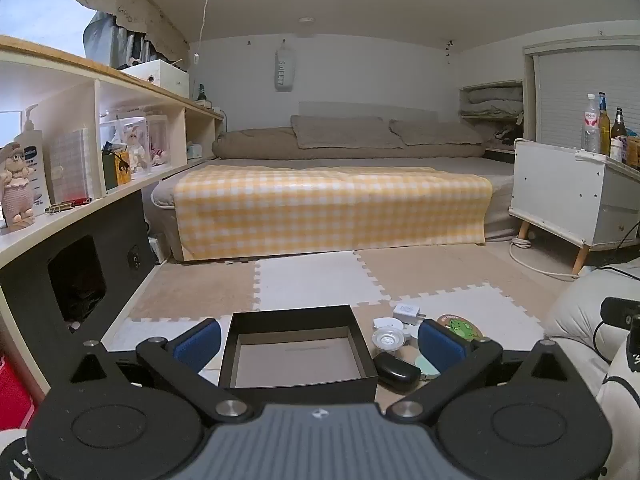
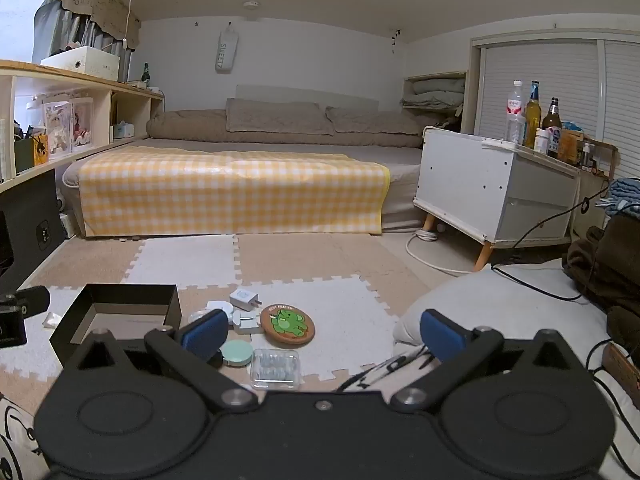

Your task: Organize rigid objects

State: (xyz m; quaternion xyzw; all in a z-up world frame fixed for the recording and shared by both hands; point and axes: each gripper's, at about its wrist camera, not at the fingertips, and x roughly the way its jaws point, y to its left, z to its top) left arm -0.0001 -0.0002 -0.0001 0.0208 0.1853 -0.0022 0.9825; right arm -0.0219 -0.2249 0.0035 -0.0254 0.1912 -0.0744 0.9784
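Both the left gripper (image 1: 320, 344) and right gripper (image 2: 322, 332) hang with jaws fully spread, holding nothing. An empty black cardboard box (image 1: 298, 354) sits on the foam floor mat (image 2: 340, 312); beside it lie small, light, hard pieces (probably slippery): a cork coaster (image 2: 287, 325), white charger (image 2: 244, 299), clear plastic case (image 2: 276, 368), best pinched across the edges.

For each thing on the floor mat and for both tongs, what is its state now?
black box: open, no lid, nothing inside.
left tongs: open, holding nothing.
right tongs: open, holding nothing.
clear plastic case: lying flat, lid shut.
round coaster: flat, picture side up.
white charger plug: on the mat, plugged into nothing.
mint round case: lying flat, shut.
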